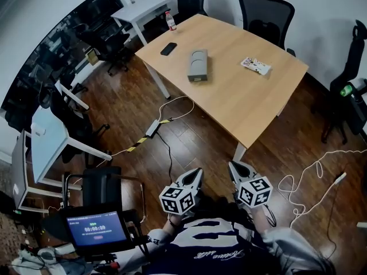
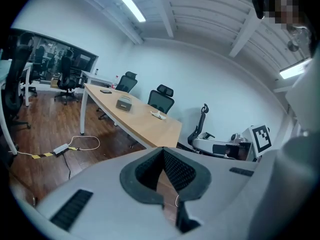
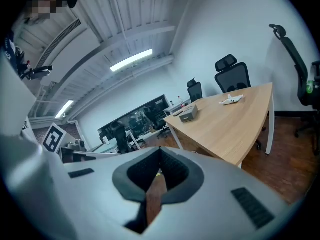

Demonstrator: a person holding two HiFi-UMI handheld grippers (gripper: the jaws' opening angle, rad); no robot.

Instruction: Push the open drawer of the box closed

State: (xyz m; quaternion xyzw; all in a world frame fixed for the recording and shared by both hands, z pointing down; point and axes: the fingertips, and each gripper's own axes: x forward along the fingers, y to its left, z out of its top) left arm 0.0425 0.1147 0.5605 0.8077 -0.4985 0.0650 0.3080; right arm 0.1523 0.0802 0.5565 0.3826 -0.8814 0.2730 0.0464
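Note:
A small grey box [image 1: 198, 65] lies on the wooden table [image 1: 241, 96], far ahead of me; its near end shows a paler strip where the drawer sticks out a little. The box also appears small in the left gripper view [image 2: 123, 103] and the right gripper view [image 3: 189, 114]. My left gripper [image 1: 196, 172] and right gripper [image 1: 234, 166] are held close to my body over the floor, well short of the table. In each gripper view the left gripper [image 2: 163, 151] and the right gripper [image 3: 160, 151] have their tips together with nothing between them.
On the table lie a black phone [image 1: 168, 48] and a white packet [image 1: 256, 66]; a bottle [image 1: 170, 20] stands at its far corner. Office chairs [image 1: 265, 10] ring the table. A power strip [image 1: 153, 128] and white cable [image 1: 309, 176] lie on the floor. A screen [image 1: 94, 228] sits at my left.

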